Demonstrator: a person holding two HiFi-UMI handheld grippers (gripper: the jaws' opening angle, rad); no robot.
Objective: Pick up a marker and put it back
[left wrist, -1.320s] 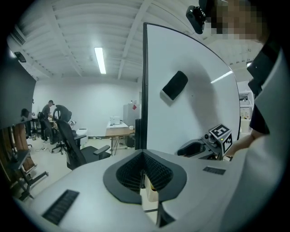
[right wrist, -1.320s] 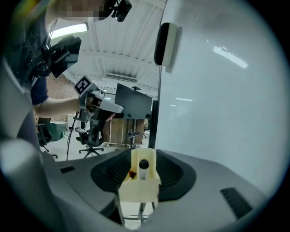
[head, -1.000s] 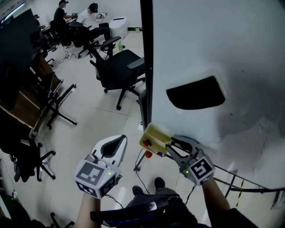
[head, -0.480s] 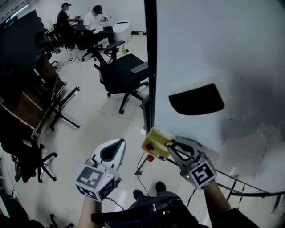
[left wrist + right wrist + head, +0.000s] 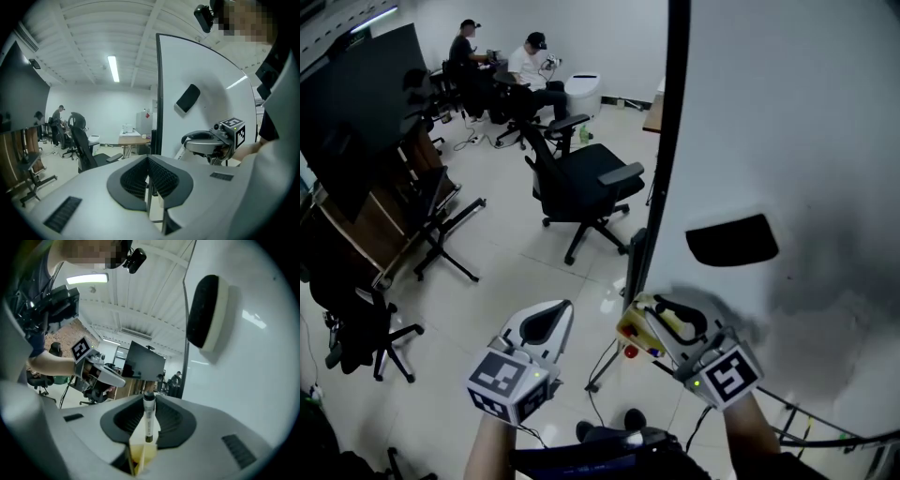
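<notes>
**Desk:** What is filling the frame?

**Photographer:** A whiteboard is taking up the whole right side of the head view. A black office chair is standing on the floor at about 11 o'clock from the centre. A dark eraser is clinging to the board at 4 o'clock.

**Desk:** And the two tools?

**Photographer:** The left tool is hanging at 7 o'clock, well apart from the board. Its jaws are sitting together with nothing between them. The right tool is reaching in at 6 o'clock, at the board's lower left edge. There it is meeting a yellow holder, which sits at 7 o'clock from the eraser.

**Desk:** Where is the marker?

**Photographer:** The marker is standing upright between the right tool's pads, and they are clamping its white barrel from both sides. Its lower end is running down to the yellow holder. I cannot tell whether it is already clear of it.

**Desk:** So which step is this?

**Photographer:** It looks like the pick-up, with the grip made. The next move probably calls for drawing the marker straight out along its own length and keeping it from tilting. After that it is going back into the same holder.
</notes>
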